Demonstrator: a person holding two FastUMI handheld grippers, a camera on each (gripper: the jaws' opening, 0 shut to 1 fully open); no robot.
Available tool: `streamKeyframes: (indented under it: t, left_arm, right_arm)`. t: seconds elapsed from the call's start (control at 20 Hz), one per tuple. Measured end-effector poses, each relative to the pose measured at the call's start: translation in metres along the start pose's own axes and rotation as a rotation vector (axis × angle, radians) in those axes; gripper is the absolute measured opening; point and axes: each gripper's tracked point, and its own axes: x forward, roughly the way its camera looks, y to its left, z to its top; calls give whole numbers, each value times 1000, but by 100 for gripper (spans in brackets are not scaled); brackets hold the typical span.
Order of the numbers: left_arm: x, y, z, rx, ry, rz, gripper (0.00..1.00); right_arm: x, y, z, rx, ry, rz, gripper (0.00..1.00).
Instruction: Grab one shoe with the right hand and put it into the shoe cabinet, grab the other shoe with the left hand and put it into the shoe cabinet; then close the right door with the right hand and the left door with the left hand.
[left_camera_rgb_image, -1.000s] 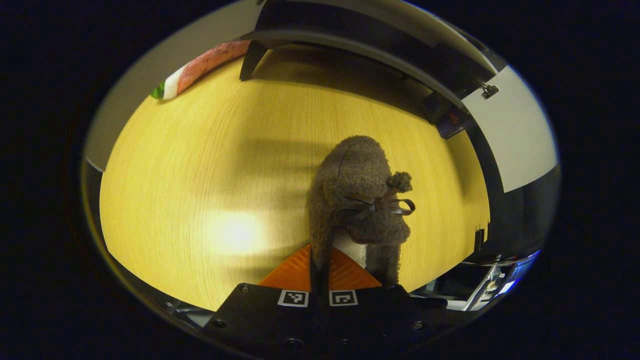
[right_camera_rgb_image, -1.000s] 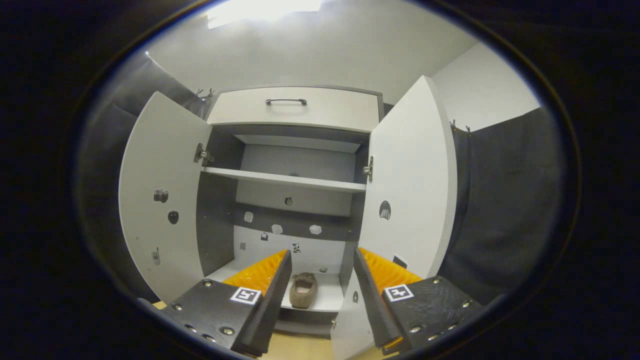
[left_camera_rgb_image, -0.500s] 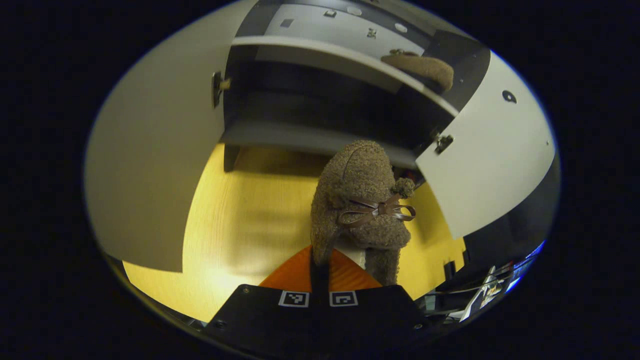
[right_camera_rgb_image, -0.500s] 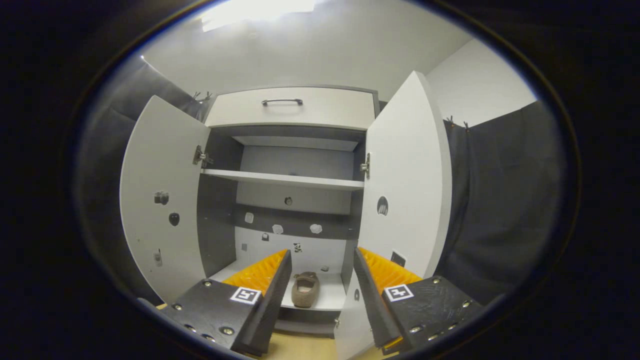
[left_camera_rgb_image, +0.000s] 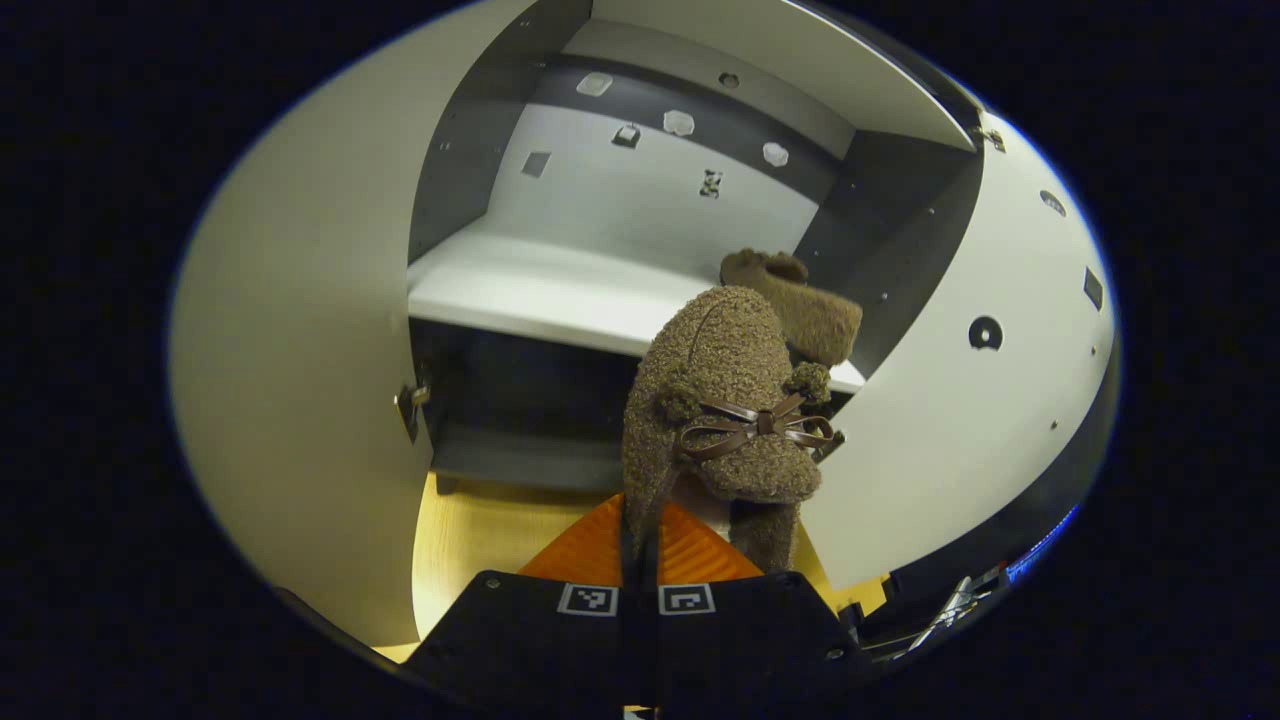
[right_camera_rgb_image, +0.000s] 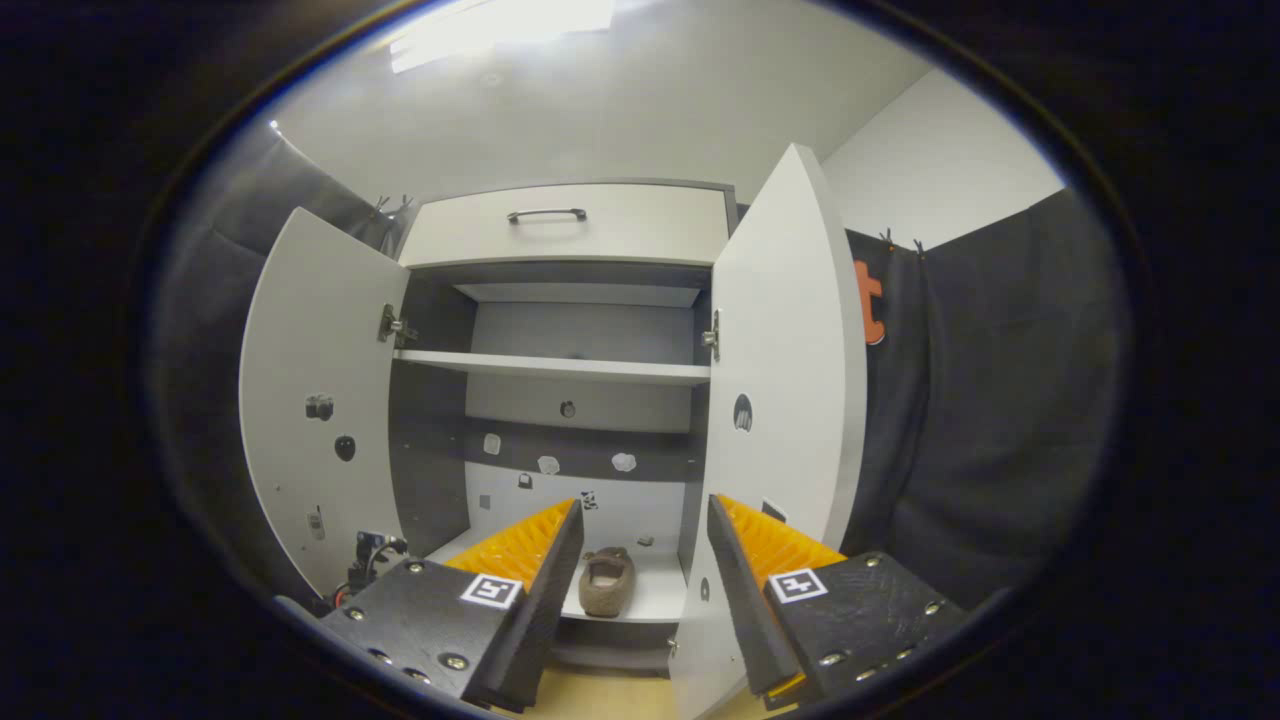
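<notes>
One fuzzy brown slipper already lies on the white lower shelf of the white-and-grey shoe cabinet, towards its right end; in the left gripper view the same slipper shows just past the one in hand. The second fuzzy brown slipper with a thin brown bow hangs in the left gripper, both fingers pinched on its heel rim, toe pointing at the shelf.

To do this well, I would carry it in over the shelf's front lip, to the bare stretch left of its mate, lower it until the sole rests flat, and only then let go. The soft upper may sag, so keep it clear of the lip.

The right gripper stands wide apart and holds nothing, facing the cabinet between the open left door and open right door.
</notes>
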Motion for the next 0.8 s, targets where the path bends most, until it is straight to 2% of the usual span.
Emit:
streamKeyframes:
  t: [0.05,0.1,0.3,0.35,0.4,0.5,0.65,0.8]
  left_arm:
    - [0,0,0,5,-22,-2,1]
    - [1,-1,-2,8,-42,-2,1]
    - [4,0,-6,17,-111,2,1]
    - [5,0,-6,15,-129,4,1]
    - [4,-1,-6,11,-148,7,1]
    - [4,-2,-6,-1,-177,13,1]
    - [5,-2,-9,-13,-199,38,0]
    - [-1,-4,-6,-19,-202,59,1]
  right_arm:
    - [0,-2,1,0,-4,-2,75]
    - [0,-3,2,1,-7,-4,72]
    - [-8,-7,11,24,-34,16,72]
    - [-10,-9,14,25,-43,18,75]
    - [-12,-13,17,24,-54,15,72]
    - [-28,-17,23,20,-78,6,72]
    - [-43,-20,30,21,-124,7,72]
    - [-60,-35,42,-5,-182,-27,73]
